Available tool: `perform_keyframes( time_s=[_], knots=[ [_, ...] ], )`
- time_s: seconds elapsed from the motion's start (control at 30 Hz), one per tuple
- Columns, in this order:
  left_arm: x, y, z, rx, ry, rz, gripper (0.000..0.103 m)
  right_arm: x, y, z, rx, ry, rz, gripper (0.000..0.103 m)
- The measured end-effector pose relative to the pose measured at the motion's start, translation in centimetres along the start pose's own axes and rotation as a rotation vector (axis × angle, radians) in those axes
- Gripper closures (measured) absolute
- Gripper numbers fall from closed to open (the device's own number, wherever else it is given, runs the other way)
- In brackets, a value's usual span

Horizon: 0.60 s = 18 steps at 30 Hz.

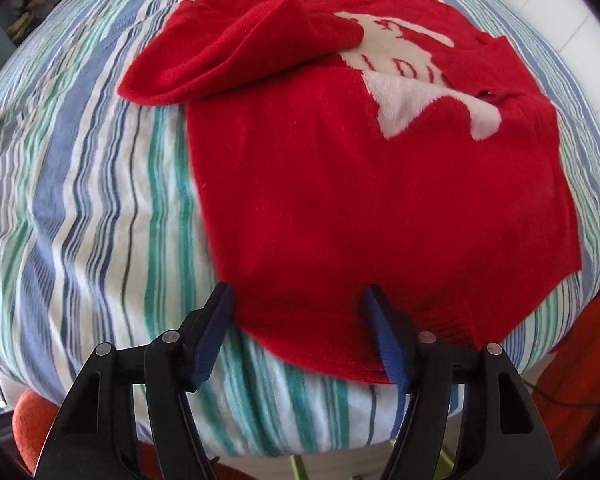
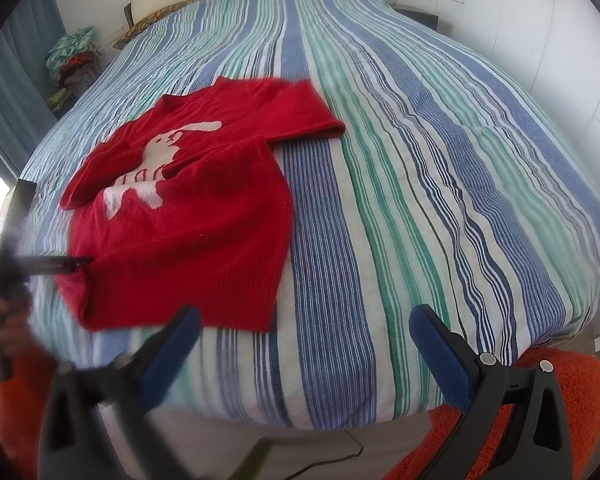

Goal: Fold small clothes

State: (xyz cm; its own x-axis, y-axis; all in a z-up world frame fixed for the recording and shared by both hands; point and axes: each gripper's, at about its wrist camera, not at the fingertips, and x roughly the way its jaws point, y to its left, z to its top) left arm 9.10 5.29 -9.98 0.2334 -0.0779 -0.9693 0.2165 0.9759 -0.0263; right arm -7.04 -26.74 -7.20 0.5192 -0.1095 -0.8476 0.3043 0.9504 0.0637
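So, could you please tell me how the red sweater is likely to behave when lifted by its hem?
The red sweater will probably droop limply: one sleeve already lies folded over its chest. Its fuzzy knit likely grips the left tool pads rather than slipping. It looks light.

Both grippers share one build: the left gripper (image 1: 300, 300) and right gripper (image 2: 304, 320) have black plastic arms with triangular cut-outs, silver round pivot pins and ribbed blue pads. The person's sleeve (image 2: 16, 408) is fuzzy orange.

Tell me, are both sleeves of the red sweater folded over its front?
No: only one sleeve crosses the red sweater; the other sleeve lies outstretched.
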Motion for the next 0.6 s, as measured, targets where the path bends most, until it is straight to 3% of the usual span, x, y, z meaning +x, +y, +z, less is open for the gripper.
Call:
perform_keyframes(
  time_s=[0.1, 0.17, 0.2, 0.27, 0.33, 0.37, 0.4, 0.43, 0.47, 0.53, 0.57, 0.6],
  knots=[
    [-3.6, 2.2, -4.2, 0.005, -0.033, 0.045, 0.026, -0.1, -1.5, -0.8, -0.017, -0.005, -0.037, 0.000],
    [-5.3, 3.2, -5.4, -0.037, -0.070, 0.012, 0.023, 0.6, -2.3, -1.2, -0.030, 0.011, -0.030, 0.000],
    [-5.7, 3.4, -5.6, -0.065, -0.091, -0.030, 0.015, 1.2, -2.7, -1.3, -0.034, 0.020, -0.005, 0.000],
    [-5.0, 3.5, -5.2, -0.113, -0.119, -0.109, 0.009, 2.3, -3.0, -1.2, -0.024, 0.042, 0.076, 0.000],
    [-2.7, 2.8, -4.5, -0.151, -0.090, -0.157, 0.010, 3.1, -3.3, -0.7, 0.021, 0.024, 0.223, 0.000],
    [-1.4, 2.3, -4.2, -0.174, -0.056, -0.183, 0.016, 3.6, -3.5, -0.4, 0.048, 0.019, 0.298, 0.000],
    [-0.2, 1.9, -4.1, -0.199, -0.022, -0.212, 0.030, 4.3, -3.6, 0.0, 0.072, 0.023, 0.364, 0.001],
    [0.4, 1.4, -4.3, -0.221, -0.007, -0.235, 0.032, 5.1, -3.7, 0.3, 0.088, 0.029, 0.415, 0.005],
    [0.6, 1.1, -4.3, -0.239, -0.023, -0.235, 0.032, 5.9, -3.7, 0.6, 0.097, 0.035, 0.449, 0.013],
    [0.9, 0.3, -4.3, -0.257, -0.038, -0.257, 0.049, 7.9, -3.2, 1.0, 0.094, 0.079, 0.514, 0.029],
    [1.1, 0.1, -4.2, -0.257, -0.019, -0.272, 0.084, 8.9, -2.7, 1.0, 0.094, 0.106, 0.542, 0.040],
    [1.0, 0.3, -4.0, -0.262, -0.008, -0.306, 0.099, 9.7, -2.0, 0.9, 0.084, 0.135, 0.574, 0.063]
  ],
)
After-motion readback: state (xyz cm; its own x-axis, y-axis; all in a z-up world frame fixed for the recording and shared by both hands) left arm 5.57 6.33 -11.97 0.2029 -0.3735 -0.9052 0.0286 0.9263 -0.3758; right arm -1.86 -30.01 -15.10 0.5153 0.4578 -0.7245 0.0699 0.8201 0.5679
